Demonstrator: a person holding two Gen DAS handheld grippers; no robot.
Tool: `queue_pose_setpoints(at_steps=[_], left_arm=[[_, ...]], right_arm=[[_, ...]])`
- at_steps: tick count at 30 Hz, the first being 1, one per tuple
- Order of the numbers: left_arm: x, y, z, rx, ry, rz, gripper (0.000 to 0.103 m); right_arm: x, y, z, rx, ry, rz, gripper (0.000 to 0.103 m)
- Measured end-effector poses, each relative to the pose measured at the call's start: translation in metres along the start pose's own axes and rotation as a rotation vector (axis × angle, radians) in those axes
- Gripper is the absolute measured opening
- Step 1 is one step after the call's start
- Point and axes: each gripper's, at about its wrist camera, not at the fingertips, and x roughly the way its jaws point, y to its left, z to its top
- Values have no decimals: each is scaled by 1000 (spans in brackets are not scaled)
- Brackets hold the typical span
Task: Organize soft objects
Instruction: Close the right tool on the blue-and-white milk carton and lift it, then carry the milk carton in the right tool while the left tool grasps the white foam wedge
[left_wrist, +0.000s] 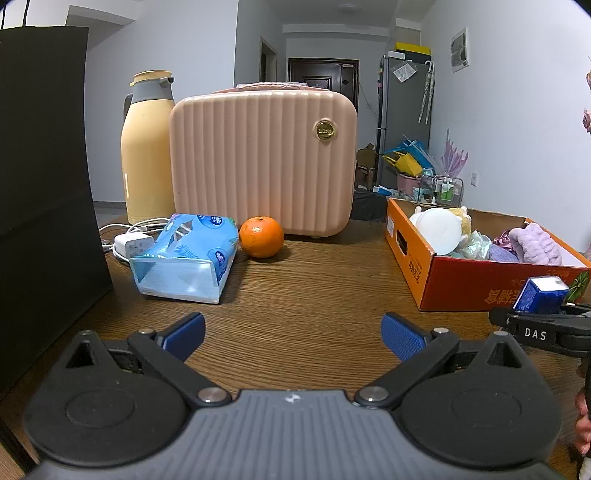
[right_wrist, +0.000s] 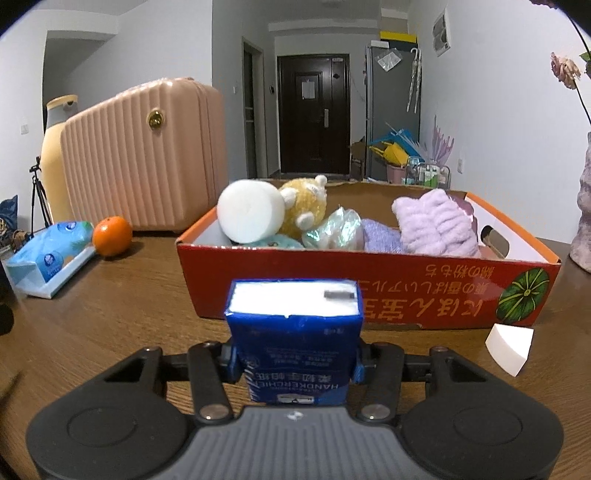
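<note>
Just short of the orange box's (right_wrist: 369, 291) near wall, I am holding the handkerchief pack (right_wrist: 293, 332) in the right gripper (right_wrist: 293, 363).

Its fingers are clamping the pack's two sides, long axis pointing ahead at the box, so the box lies straight forward and slightly above. I am keeping the left gripper (left_wrist: 293, 334) spread wide and empty over the table's (left_wrist: 314, 280) middle; the tissue pack (left_wrist: 186, 254) is lying ahead toward its left edge, nearer that hand.

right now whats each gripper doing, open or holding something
Left gripper: open, empty, over the brown wooden table.
Right gripper: closed on the small blue handkerchief tissue pack.
</note>
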Motion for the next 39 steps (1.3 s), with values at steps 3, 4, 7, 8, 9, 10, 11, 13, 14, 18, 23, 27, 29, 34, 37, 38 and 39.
queue_pose_setpoints(at_steps=[3, 4, 7, 8, 9, 10, 11, 13, 14, 18, 23, 27, 29, 34, 37, 38, 39], left_arm=[[0, 0, 0, 1, 0, 0, 103], [0, 0, 0, 1, 0, 0, 103], [0, 0, -1, 3, 1, 5, 103], [1, 0, -1, 4, 1, 8, 103], [1, 0, -1, 6, 0, 12, 103], [1, 0, -1, 7, -1, 15, 103], [1, -1, -1, 8, -3, 18, 103], [1, -2, -2, 12, -6, 26, 103], [1, -2, -2, 15, -8, 30, 103], [0, -7, -4, 31, -15, 44, 103], [-1, -14, -5, 40, -23, 51, 103], [-2, -22, -6, 36, -18, 44, 103], [-3, -28, -7, 41, -16, 40, 103], [-3, -43, -9, 45, -14, 34, 103], [-2, -52, -9, 42, -7, 30, 103], [-2, -55, -10, 42, -5, 29, 103], [-1, -58, -10, 41, -3, 27, 103]], right_arm=[[-5, 0, 0, 1, -22, 8, 51], [-6, -1, 0, 1, -29, 9, 51], [-11, -2, 0, -3, -46, 14, 51], [-12, -2, 0, -3, -51, 15, 51], [-13, -3, 1, -2, -55, 16, 51], [-15, -3, 1, -1, -60, 17, 51], [-16, -4, 1, -1, -65, 17, 51], [-18, -5, 1, -2, -74, 17, 51], [-20, -6, 0, -2, -77, 17, 51], [-26, -10, -1, 2, -93, 14, 51], [-31, -17, -1, 8, -110, 15, 51], [-35, -22, -2, 7, -123, 15, 51], [-38, -23, -3, 5, -131, 14, 51], [-46, -31, -3, 0, -152, 11, 51], [-49, -37, -3, 2, -161, 11, 51], [-51, -39, -3, 4, -164, 12, 51], [-52, -41, -3, 5, -168, 12, 51]])
